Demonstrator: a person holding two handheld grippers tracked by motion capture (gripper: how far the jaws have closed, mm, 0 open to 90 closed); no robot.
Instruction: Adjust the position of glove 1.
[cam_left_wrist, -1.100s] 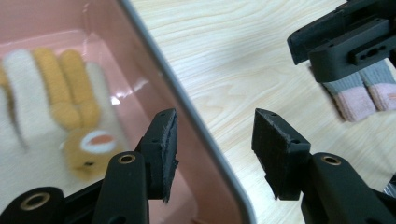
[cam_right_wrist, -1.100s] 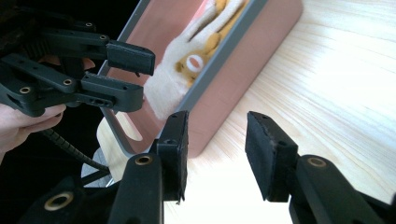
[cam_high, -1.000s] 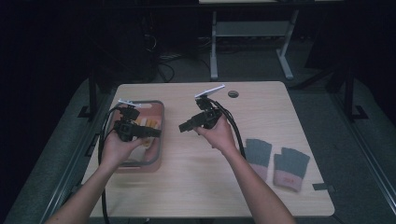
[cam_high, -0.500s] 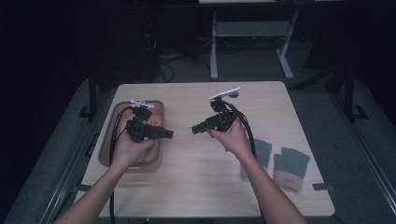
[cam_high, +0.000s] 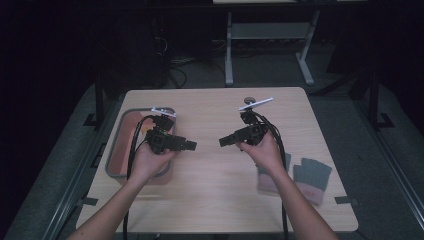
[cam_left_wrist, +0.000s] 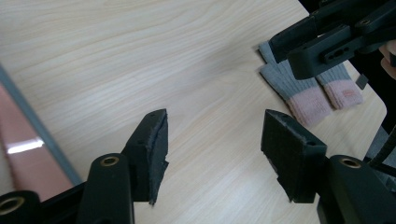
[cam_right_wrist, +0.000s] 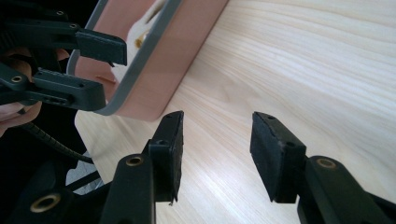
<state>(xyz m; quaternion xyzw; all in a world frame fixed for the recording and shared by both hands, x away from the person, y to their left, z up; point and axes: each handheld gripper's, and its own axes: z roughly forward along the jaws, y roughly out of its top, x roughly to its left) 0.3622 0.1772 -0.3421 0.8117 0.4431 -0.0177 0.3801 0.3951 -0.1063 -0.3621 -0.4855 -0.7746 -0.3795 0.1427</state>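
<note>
Two grippers held level above the table, tips facing.
The left gripper (cam_high: 192, 145) and right gripper (cam_high: 222, 141) have just been opening, nothing between the jaws; grey-pink socks (cam_left_wrist: 322, 91), seemingly a pair, lie beyond.

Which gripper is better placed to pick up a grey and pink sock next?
Right. The right gripper is held nearer the socks at the table's right edge; the left gripper hovers by the tray. Both grippers are open and empty.

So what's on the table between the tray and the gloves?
Bare wood in the high view: nothing lies on the table between the tray and the gloves.
</note>
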